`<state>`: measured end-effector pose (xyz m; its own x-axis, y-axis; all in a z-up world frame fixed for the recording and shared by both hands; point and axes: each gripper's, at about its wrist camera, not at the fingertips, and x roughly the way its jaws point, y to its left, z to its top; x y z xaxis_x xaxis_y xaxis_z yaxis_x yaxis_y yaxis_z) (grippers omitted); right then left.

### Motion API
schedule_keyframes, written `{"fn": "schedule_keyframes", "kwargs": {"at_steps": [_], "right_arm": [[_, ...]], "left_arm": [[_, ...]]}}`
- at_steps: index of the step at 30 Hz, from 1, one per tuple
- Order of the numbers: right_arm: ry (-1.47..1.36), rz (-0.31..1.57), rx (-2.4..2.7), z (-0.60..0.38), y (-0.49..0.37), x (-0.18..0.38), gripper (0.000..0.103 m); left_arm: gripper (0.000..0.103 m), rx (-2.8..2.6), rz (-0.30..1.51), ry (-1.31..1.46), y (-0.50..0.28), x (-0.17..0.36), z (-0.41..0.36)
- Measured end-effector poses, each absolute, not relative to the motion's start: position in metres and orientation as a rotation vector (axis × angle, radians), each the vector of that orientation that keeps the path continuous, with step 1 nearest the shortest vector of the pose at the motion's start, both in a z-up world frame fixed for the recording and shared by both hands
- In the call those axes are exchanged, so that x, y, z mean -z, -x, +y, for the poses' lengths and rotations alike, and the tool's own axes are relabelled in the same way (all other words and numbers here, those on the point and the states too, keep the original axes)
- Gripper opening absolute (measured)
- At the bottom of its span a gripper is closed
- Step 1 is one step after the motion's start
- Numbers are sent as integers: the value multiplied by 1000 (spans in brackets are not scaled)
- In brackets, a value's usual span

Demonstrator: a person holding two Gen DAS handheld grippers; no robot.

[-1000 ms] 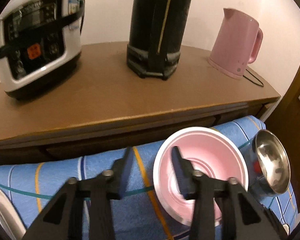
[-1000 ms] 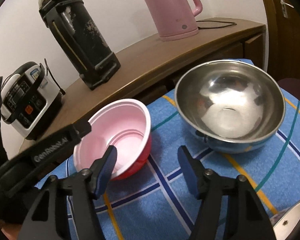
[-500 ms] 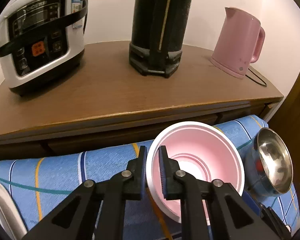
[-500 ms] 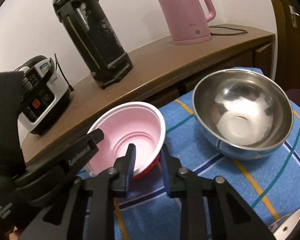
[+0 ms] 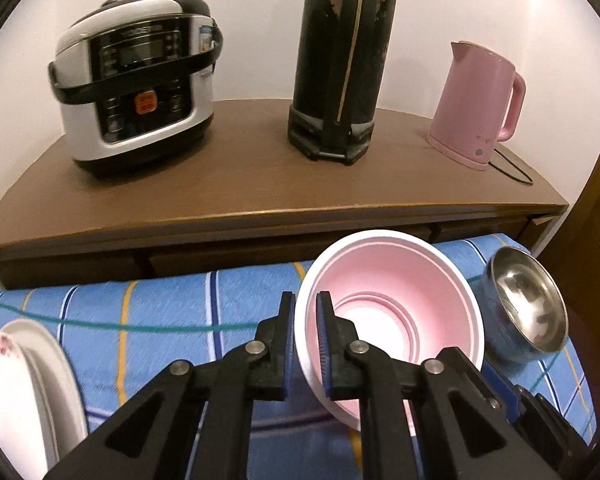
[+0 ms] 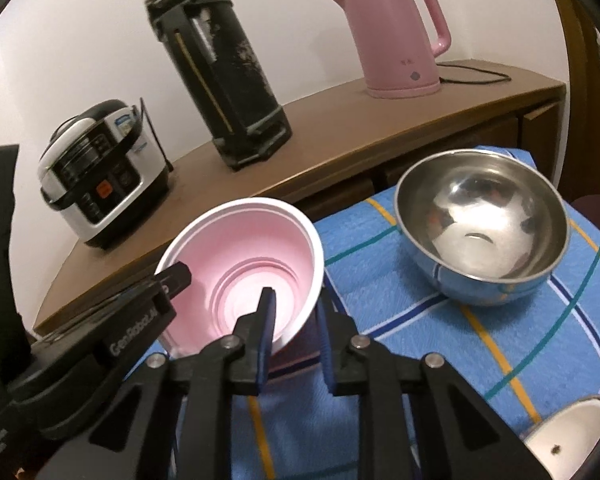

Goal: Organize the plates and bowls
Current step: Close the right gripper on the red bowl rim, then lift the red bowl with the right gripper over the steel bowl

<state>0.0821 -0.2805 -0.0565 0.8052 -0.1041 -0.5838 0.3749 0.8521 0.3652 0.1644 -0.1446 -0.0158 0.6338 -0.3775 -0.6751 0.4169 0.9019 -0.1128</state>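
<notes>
Both grippers pinch the pink bowl by its rim, one finger inside and one outside: left gripper on the left edge, right gripper on the near-right edge, probably to lift it level for nesting. Steel bowl sits just ahead-right on the blue cloth. "GenRobot.AI" reads on the left gripper; the rice cooker lettering behind is unreadable.
</notes>
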Motion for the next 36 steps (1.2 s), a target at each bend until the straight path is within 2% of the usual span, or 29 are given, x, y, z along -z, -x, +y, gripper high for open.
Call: {"fn": "schedule_keyframes", "kwargs": {"at_steps": [16, 36], "right_arm": [[-375, 594, 240, -261, -37, 35, 20], [-372, 574, 245, -276, 4, 17, 20]], "left_arm": [[12, 454, 728, -41, -112, -8, -126], [12, 490, 683, -62, -69, -29, -139]]}}
